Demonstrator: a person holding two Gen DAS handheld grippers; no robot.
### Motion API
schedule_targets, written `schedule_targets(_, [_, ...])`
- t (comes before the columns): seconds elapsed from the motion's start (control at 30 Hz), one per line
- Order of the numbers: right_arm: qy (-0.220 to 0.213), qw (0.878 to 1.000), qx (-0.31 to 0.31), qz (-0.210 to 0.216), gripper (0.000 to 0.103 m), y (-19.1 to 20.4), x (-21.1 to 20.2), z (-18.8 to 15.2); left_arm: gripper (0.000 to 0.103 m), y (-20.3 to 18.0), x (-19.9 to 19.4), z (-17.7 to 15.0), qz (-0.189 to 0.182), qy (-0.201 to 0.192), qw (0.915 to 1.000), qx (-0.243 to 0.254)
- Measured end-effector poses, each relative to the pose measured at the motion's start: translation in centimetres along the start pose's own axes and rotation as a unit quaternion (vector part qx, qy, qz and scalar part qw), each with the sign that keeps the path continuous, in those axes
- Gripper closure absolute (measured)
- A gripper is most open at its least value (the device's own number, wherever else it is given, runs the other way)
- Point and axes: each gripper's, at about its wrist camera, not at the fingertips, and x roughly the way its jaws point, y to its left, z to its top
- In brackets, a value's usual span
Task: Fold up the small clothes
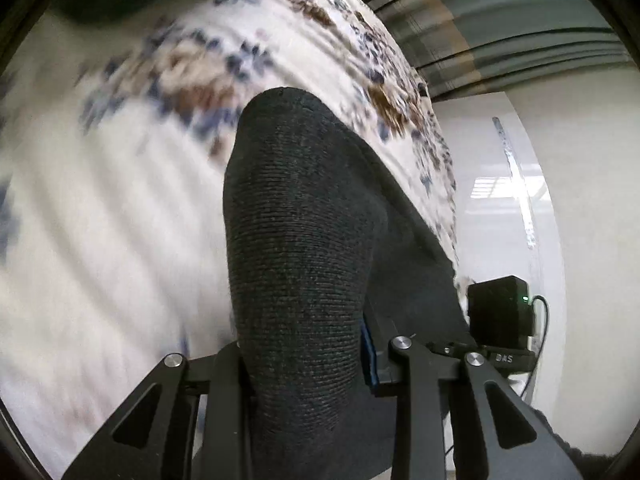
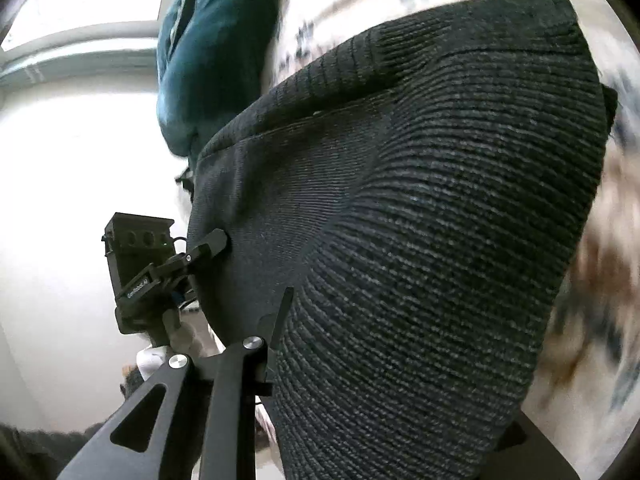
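Note:
A dark grey ribbed knit garment (image 1: 300,240) hangs in the air between both grippers, above the bed. My left gripper (image 1: 304,368) is shut on one part of it, and the cloth bulges up between the black fingers (image 1: 226,384). In the right wrist view the same garment (image 2: 440,220) fills the frame. My right gripper (image 2: 400,380) is shut on it. One finger (image 2: 280,320) shows at the cloth's edge and the other is hidden behind the knit. The left gripper's finger (image 2: 208,246) pinches the garment's far edge.
A white bed cover with blue and brown flowers (image 1: 120,200) lies below, blurred. A teal garment (image 2: 208,48) lies on it near the far edge. Striped curtains (image 1: 500,20) and a white wall (image 1: 592,200) stand beyond. The other gripper's black housing (image 1: 500,316) is close on the right.

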Motion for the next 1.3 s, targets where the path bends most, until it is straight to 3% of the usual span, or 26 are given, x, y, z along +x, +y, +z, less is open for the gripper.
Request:
schedule_targets(0.07, [-0.013,1.000,-0.006,-0.008,0.080,0.0,-0.1,4.3,0.077,0.4,1.9,3.8,0.007,0.001,0.9999,0.008])
schedule_targets(0.2, [-0.022,0.999,-0.009,-0.028,0.080,-1.0,1.3,10.5,0.075,3.0,5.4,8.2,0.016,0.017,0.9997,0.007])
schedule_targets(0.3, [-0.020,0.998,-0.001,-0.064,0.079,-2.6,3.3,14.1,0.067,5.4,8.6,9.6,0.053,0.051,0.9972,-0.006])
schedule_targets(0.4, [-0.002,0.992,0.002,-0.124,0.069,-4.0,4.7,15.4,0.062,6.5,9.3,9.5,0.045,0.063,0.9968,-0.020])
schedule_targets(0.43, [0.004,0.990,0.006,-0.139,0.064,-4.3,4.9,15.3,0.061,6.3,9.1,9.4,0.047,0.065,0.9966,-0.020])
schedule_targets(0.47, [0.005,0.988,0.002,-0.156,0.053,-4.3,4.8,15.0,0.060,6.1,8.8,9.3,0.054,0.066,0.9962,-0.019])
schedule_targets(0.57, [-0.006,0.979,0.001,-0.205,0.031,-4.2,2.6,13.0,0.049,4.3,7.4,8.9,0.116,0.047,0.9920,0.015])
schedule_targets(0.6, [-0.019,0.969,-0.005,-0.248,0.026,-3.6,1.9,12.5,0.047,3.3,6.6,8.3,0.144,0.031,0.9884,0.038])
schedule_targets(0.63, [-0.036,0.955,-0.019,-0.294,0.015,-2.9,1.2,11.9,0.042,2.6,5.9,7.9,0.162,0.015,0.9851,0.056])
schedule_targets(0.67, [-0.051,0.943,-0.031,-0.327,0.005,-2.6,0.0,12.1,0.033,1.7,5.4,7.2,0.179,0.003,0.9812,0.073])
schedule_targets(0.7, [-0.072,0.922,-0.049,-0.377,0.001,-1.6,-0.5,11.1,0.008,1.0,5.1,6.7,0.197,-0.001,0.9770,0.082])
schedule_targets(0.73, [-0.093,0.904,-0.060,-0.414,0.000,-0.8,-1.1,10.0,0.000,0.4,4.8,6.1,0.221,-0.004,0.9710,0.090])
schedule_targets(0.8, [-0.126,0.875,-0.071,-0.461,0.000,-1.3,-3.6,9.7,0.000,-0.8,4.4,5.3,0.253,-0.016,0.9615,0.106])
schedule_targets(0.97, [-0.186,0.839,-0.064,-0.508,0.000,3.3,-4.7,6.3,0.000,-4.9,2.5,3.1,0.317,-0.034,0.9406,0.118])
schedule_targets(1.1, [-0.223,0.825,-0.060,-0.516,0.000,7.6,-6.6,3.7,0.000,-9.0,-0.6,0.7,0.323,-0.056,0.9352,0.133])
schedule_targets(1.17, [-0.230,0.827,-0.058,-0.510,0.000,9.7,-8.6,2.1,0.000,-11.3,-2.5,-0.5,0.324,-0.075,0.9325,0.140])
schedule_targets(1.3, [-0.253,0.818,-0.074,-0.511,0.000,14.7,-12.2,-2.3,0.000,-16.3,-7.0,-3.8,0.347,-0.112,0.9187,0.152])
